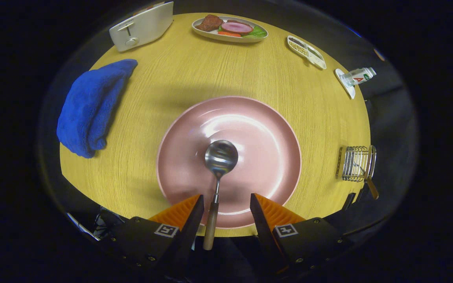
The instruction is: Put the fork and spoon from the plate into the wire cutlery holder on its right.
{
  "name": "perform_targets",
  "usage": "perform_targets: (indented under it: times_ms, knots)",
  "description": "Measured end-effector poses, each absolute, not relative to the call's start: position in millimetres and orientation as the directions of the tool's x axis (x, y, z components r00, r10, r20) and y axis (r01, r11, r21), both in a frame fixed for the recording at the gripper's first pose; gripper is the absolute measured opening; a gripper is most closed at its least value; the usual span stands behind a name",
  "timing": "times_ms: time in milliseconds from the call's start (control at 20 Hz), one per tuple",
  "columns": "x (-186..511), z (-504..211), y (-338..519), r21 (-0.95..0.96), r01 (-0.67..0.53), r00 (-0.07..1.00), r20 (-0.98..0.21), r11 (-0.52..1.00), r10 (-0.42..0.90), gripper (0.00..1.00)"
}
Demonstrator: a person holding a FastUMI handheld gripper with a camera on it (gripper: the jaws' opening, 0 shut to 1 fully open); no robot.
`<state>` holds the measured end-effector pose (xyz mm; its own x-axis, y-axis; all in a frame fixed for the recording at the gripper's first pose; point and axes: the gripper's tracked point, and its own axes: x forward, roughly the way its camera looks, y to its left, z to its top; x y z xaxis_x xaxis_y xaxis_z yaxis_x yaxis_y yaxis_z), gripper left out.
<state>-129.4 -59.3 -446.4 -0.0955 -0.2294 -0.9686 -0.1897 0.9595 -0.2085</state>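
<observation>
Pink round plate [267, 157], glossy, flat on the wooden table [171, 78]. Metal spoon [219, 165] with a wooden handle lying in the plate, bowl up near the plate's centre, handle reaching back over the near rim and ending between the tool [226, 204] fingers, closer to the left one. Fingers spread apart, not pressing the handle. Wire cutlery holder [355, 163] standing near the table's edge, well apart from the plate on its right, with a wooden-handled piece, seemingly the fork [371, 184], in it.

spoon [219, 173] handle end hidden btwn fingers, holder [355, 164] contents unclear
</observation>
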Motion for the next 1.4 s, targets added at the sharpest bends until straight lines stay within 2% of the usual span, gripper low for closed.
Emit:
perform_targets:
  times_ms: [350,450,500,550,650,700,750,1400]
  knots:
    - [-134.3,-460.3,-58.7,-0.186,-0.208,-0.101,-0.972,0.96,-0.21,0.73]
    - [-133.4,-463.9,-55.9,-0.172,-0.216,-0.098,-0.975,0.961,-0.197,0.58]
    - [-133.8,-464.6,-55.4,-0.171,-0.22,-0.104,-0.975,0.961,-0.197,0.4]
    - [-136.4,-468.0,-53.2,-0.158,-0.222,-0.107,-0.977,0.962,-0.185,0.37]
    - [-136.0,-467.7,-52.1,-0.157,-0.249,-0.112,-0.975,0.956,-0.19,0.15]
    - [-136.4,-465.8,-53.8,-0.167,-0.259,-0.116,-0.972,0.951,-0.202,0.15]
    - [-137.4,-466.2,-53.1,-0.155,-0.25,-0.128,-0.973,0.956,-0.192,0.07]
    - [-118.2,-421.0,-88.6,-0.275,-0.228,-0.08,-0.951,0.934,-0.299,0.07]
